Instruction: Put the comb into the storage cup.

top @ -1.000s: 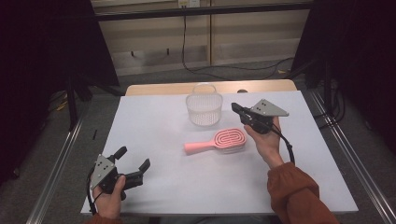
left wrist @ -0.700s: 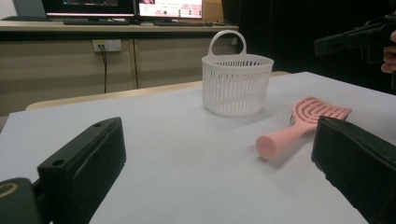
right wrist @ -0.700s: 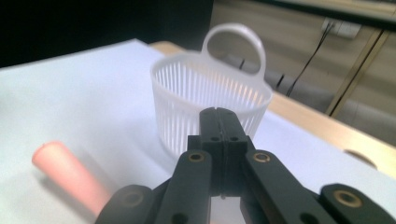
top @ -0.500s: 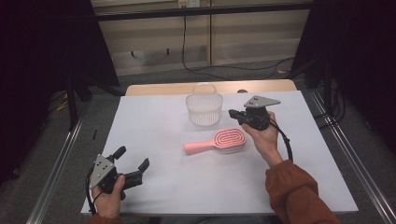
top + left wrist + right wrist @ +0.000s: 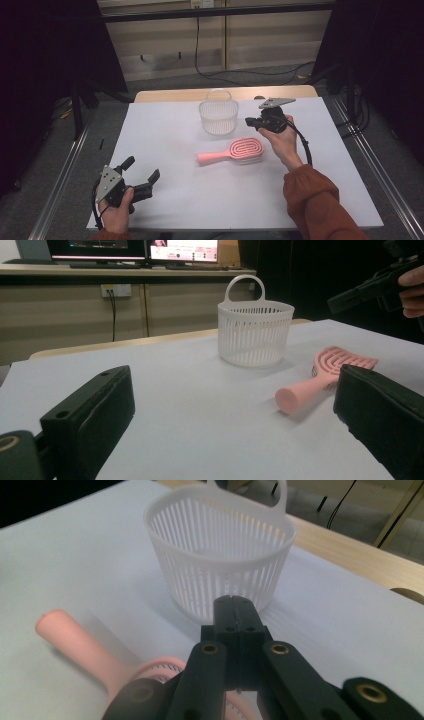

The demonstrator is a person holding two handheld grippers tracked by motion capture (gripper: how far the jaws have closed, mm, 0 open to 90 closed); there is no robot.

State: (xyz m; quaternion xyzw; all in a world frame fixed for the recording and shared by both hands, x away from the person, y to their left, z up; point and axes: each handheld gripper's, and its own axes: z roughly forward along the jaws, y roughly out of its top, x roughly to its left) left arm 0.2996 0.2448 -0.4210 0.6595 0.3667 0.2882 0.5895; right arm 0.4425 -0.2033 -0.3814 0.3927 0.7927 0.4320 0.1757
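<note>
A pink hairbrush [image 5: 234, 151] lies flat at the middle of the white table, handle toward the left; it also shows as the hairbrush [image 5: 320, 379] and the hairbrush [image 5: 82, 647]. Behind it stands a white slatted basket [image 5: 218, 116] with a hoop handle, empty as far as I see, the same basket [image 5: 255, 331] and basket [image 5: 225, 560]. My right gripper [image 5: 250, 121] hovers just right of the basket and above the brush head, jaws shut with nothing between them [image 5: 235, 611]. My left gripper [image 5: 142, 175] rests at the front left of the table, jaws wide open and empty.
The white table top [image 5: 165, 130] has a wooden strip [image 5: 165, 95] along its far edge. Metal rails [image 5: 65, 170] run along both sides. Cables [image 5: 210, 75] lie on the floor behind. A monitor [image 5: 150, 250] sits on a counter beyond the table.
My right gripper has drifted slightly left toward the basket and tilted. The left gripper, brush and basket have stayed put.
</note>
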